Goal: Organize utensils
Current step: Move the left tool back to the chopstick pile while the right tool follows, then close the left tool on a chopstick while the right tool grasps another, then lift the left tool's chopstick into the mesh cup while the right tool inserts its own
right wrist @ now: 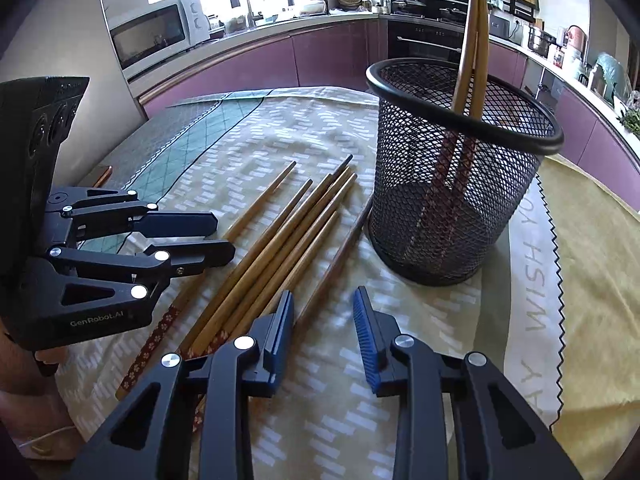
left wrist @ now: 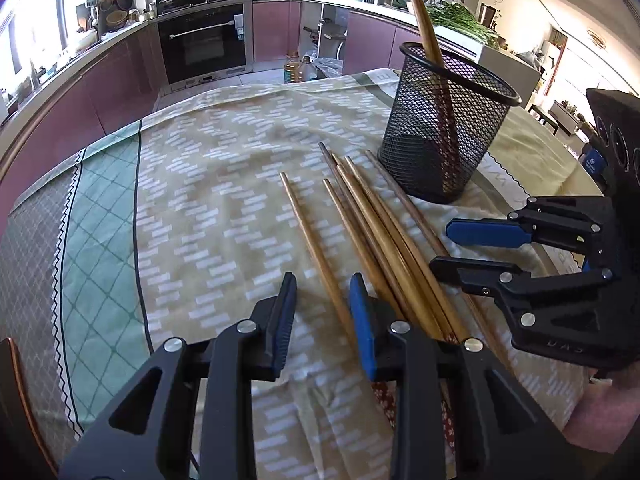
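Several wooden chopsticks (left wrist: 372, 236) lie side by side on the patterned tablecloth; they also show in the right wrist view (right wrist: 276, 240). A black mesh holder (left wrist: 444, 128) stands upright just beyond them, also seen in the right wrist view (right wrist: 456, 172), with two chopsticks (right wrist: 472, 40) standing in it. My left gripper (left wrist: 322, 300) is open, low over the cloth, with one chopstick (left wrist: 316, 248) lying between its fingers. My right gripper (right wrist: 324, 312) is open and empty, just right of the pile, facing the holder.
The table is covered by a beige and green cloth (left wrist: 192, 184). The right gripper body (left wrist: 560, 276) sits at the right of the left wrist view. A kitchen counter with oven (left wrist: 204, 40) and a microwave (right wrist: 156, 32) lie beyond the table.
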{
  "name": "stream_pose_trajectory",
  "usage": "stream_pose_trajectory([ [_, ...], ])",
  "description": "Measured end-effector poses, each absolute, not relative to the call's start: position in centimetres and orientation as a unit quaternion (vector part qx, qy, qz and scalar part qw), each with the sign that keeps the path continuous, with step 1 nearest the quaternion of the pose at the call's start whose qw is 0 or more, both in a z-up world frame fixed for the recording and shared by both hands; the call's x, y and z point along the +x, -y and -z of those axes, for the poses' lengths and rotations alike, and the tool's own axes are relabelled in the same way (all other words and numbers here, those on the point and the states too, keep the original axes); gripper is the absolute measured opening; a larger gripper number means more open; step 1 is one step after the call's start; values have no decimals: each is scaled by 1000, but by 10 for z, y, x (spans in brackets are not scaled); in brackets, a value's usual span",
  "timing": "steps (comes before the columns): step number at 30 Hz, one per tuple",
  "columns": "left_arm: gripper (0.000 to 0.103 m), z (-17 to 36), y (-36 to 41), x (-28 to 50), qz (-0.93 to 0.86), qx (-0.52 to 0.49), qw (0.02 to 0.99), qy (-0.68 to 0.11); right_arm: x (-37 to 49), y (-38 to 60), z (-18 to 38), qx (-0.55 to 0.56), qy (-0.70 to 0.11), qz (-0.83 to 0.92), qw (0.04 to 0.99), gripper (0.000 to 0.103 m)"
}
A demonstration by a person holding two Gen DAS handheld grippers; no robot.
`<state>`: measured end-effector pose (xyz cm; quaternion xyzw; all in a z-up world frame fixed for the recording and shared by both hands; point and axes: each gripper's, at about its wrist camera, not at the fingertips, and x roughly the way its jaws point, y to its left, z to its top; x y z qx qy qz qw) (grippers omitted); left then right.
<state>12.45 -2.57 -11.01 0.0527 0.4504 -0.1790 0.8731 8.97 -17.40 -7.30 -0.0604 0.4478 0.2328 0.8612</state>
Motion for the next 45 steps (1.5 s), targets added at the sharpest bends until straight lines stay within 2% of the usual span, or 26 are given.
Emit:
stream_pose_trajectory([
  [4,20,110,27,127,174,47,876,-447,92,180,74,-38,-447,-234,862,19],
  [5,16,110,27,127,173,44,877,-447,93,182,74,-26,-449,-239,861,12],
  [9,8,111,23,126,169,24,879,-446,94,195,75,15,-452,-244,858,10],
  [12,8,111,18,122,166,12,880,-445,93,205,73,41,-449,-246,858,6],
  [18,8,101,18,107,195,2,880,-433,82,211,62,54,-432,-279,856,6],
  [25,8,108,26,104,214,19,869,-445,82,200,69,29,-451,-295,842,6],
  [33,13,114,30,111,227,33,858,-460,90,195,76,24,-462,-294,836,7],
  [36,8,113,31,114,222,34,859,-460,89,195,74,20,-456,-295,839,6],
  [45,7,79,22,106,240,9,874,-422,77,209,37,23,-400,-311,862,6],
])
